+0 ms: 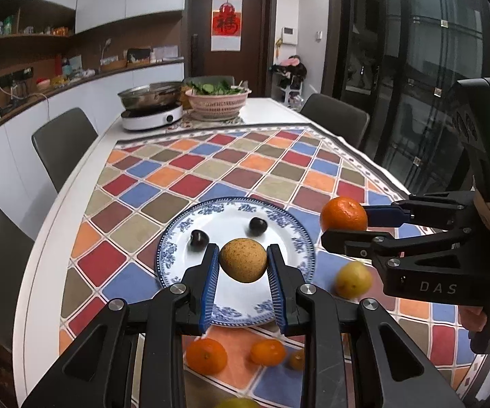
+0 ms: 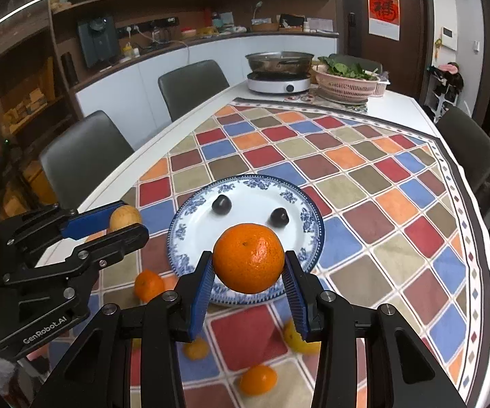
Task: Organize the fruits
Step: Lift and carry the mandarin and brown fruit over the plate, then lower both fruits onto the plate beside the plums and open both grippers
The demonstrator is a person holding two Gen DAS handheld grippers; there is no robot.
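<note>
My left gripper [image 1: 243, 265] is shut on a small tan speckled fruit [image 1: 243, 260], held above the near part of a blue-and-white plate [image 1: 279, 219]. Two dark cherries [image 1: 199, 239] [image 1: 258, 226] lie on that plate. My right gripper [image 2: 249, 265] is shut on a mandarin [image 2: 249, 258], above the plate's near rim [image 2: 314, 224]. In the left wrist view the right gripper [image 1: 343, 221] and its mandarin [image 1: 343, 213] hang just right of the plate. In the right wrist view the left gripper [image 2: 126, 221] with its tan fruit [image 2: 126, 216] is at the plate's left.
Loose mandarins [image 1: 207, 355] [image 1: 268, 352] and a yellow fruit [image 1: 353, 279] lie on the checkered tablecloth [image 1: 211, 170] near the plate. At the table's far end stand a pot on a cooker [image 1: 151, 108] and a pink basket of greens [image 1: 217, 100]. Grey chairs [image 1: 63, 142] line the table.
</note>
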